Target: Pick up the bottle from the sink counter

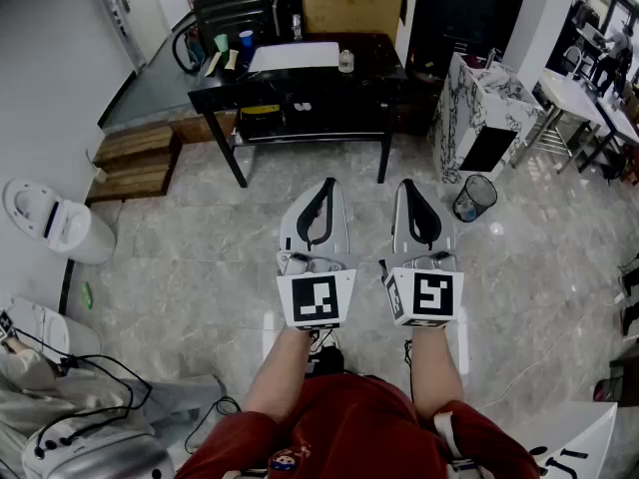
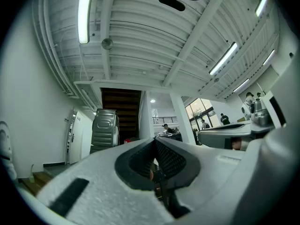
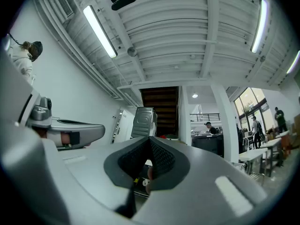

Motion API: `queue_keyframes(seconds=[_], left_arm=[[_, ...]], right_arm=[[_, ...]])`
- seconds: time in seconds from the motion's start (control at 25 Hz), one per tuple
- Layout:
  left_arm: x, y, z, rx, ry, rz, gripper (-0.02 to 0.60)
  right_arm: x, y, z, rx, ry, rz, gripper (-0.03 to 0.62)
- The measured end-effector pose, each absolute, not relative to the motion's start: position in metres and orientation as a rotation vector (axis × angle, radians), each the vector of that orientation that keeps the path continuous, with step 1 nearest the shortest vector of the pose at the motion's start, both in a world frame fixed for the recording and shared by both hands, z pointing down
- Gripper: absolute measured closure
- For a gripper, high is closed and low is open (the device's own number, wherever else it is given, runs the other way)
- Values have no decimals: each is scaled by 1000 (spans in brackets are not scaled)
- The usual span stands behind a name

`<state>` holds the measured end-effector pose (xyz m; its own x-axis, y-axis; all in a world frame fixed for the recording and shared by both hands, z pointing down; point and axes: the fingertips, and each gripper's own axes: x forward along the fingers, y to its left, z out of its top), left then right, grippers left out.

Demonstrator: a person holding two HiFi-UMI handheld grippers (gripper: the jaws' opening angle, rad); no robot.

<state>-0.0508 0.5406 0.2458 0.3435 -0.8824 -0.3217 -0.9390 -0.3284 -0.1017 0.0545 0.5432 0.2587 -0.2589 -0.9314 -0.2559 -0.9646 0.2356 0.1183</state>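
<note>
Task stage: the very start, by my reading. Nothing is picked up and no approach has been made; the walk-up, the reach and the grasp are all left.

- Person stands on the marble floor (image 1: 200, 247), well short of the black bench (image 1: 369, 73), both arms held out towards it.
- Bottle: not clearly made out. A marbled bench (image 1: 459, 118) stands just right of the black bench and is probably the sink counter. Whatever is on its top is too small to tell.
- A small clear container (image 1: 345, 62) sits on the black bench near its right end. It could be a bottle or a jar; I cannot say which, nor whether it is the target.

Claws:
- Left claw (image 1: 328, 182): clenched, pads meeting at the tip, nothing between them. The left gripper view shows only the room beyond.
- Right claw (image 1: 407, 183): clenched the same way, tips together, empty.
- The two are side by side, near each other but apart, both on the near side of the black bench and touching nothing.
</note>
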Motion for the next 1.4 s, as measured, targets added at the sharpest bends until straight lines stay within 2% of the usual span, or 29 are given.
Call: queue_keyframes(seconds=[0.48,1.4], left_arm=[[-51,527,257,-2365,1665,209,578],[-82,437,258,-2400,1642,304,578]], right_arm=[[52,531,260,-1804,2363,355,594],[17,442,266,-1780,2382,352,594]])
